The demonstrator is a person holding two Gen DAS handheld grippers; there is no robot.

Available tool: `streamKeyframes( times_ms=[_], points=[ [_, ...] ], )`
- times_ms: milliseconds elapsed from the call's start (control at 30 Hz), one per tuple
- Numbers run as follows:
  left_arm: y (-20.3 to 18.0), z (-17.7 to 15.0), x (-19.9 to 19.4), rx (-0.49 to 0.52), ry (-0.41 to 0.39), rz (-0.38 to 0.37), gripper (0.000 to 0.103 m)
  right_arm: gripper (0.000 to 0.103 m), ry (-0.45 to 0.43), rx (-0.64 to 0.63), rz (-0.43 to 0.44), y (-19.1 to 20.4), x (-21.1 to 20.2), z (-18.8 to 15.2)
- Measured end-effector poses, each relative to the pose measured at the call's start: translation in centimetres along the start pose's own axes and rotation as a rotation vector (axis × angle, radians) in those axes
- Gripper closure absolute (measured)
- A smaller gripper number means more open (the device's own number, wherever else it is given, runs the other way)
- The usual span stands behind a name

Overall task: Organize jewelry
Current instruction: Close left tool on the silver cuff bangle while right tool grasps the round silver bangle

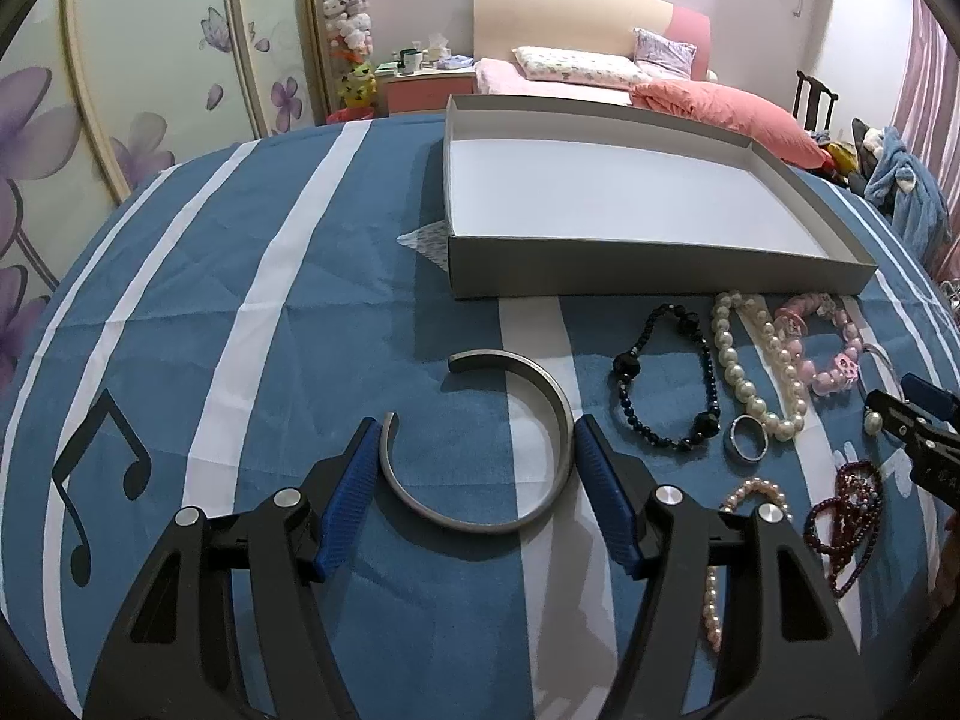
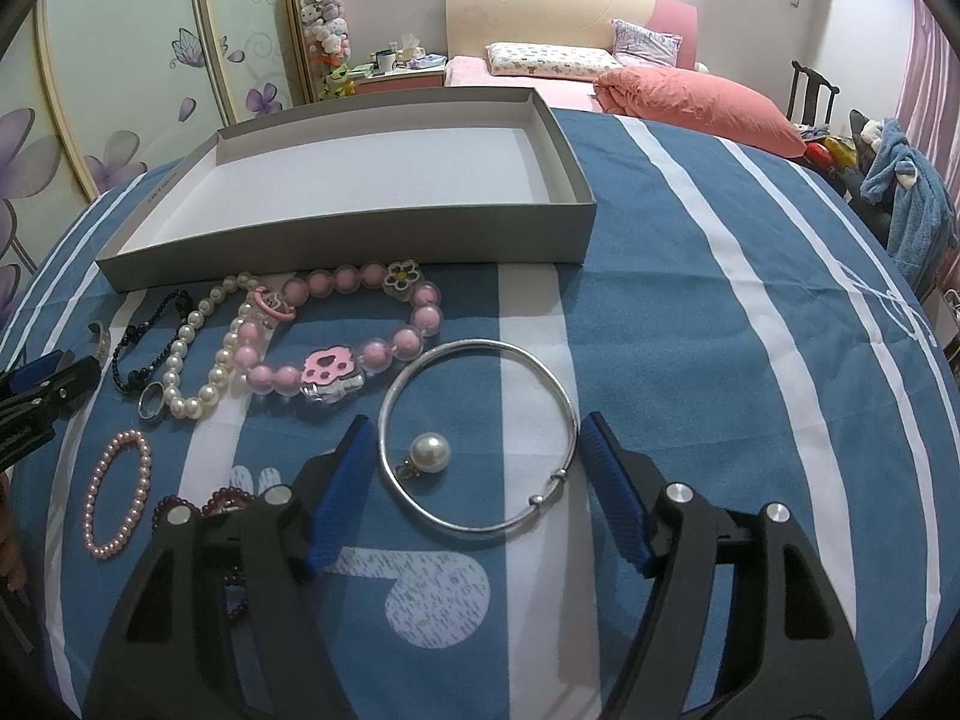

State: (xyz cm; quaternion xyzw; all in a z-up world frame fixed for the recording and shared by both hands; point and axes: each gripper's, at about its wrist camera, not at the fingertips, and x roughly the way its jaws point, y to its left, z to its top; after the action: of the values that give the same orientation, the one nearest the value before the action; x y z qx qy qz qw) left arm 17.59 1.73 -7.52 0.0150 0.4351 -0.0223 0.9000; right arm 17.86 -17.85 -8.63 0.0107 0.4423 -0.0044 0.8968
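My left wrist view looks low and close over the cuff toward the box; my right does likewise over the bangle. Both share the box and pearl strand.

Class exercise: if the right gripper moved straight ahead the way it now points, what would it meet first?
Probably the thin silver bangle, which lies between the open right gripper fingers, with the loose pearl pendant inside its ring. Beyond lie the pink bead bracelet and grey box; depth is uncertain.

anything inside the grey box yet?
Nothing visible: the shallow grey cardboard box shows only a bare white floor in both views. Its near wall hides a thin strip of the floor just behind it. All jewelry lies outside on the blue striped cloth.
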Motion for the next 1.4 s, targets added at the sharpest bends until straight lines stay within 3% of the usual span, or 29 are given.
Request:
streamKeyframes(
  times_ms=[333,533,933,1233,1400],
  points=[
    [-0.4,0.2,0.3,0.003,0.004,0.014,0.036,0.034,0.001,-0.005,0.001,0.2,-0.1,0.0],
    [-0.1,-0.1,-0.1,-0.008,-0.006,-0.016,0.038,0.036,-0.005,0.002,0.007,0.0,0.0,0.1],
    [0.2,-1.0,-1.3,-0.023,-0.046,-0.028,0.038,0.037,-0.077,0.035,0.036,-0.4,-1.7,-0.5],
    [-0.6,-1.3,-0.7,0.039,0.001,0.000,0.038,0.035,0.009,-0.016,-0.018,0.4,-0.7,-0.4],
    [-0.8,-0.9,-0.3,0.041,0.007,0.011,0.037,0.027,0.035,-0.018,-0.016,0.4,-0.1,0.5]
  ],
)
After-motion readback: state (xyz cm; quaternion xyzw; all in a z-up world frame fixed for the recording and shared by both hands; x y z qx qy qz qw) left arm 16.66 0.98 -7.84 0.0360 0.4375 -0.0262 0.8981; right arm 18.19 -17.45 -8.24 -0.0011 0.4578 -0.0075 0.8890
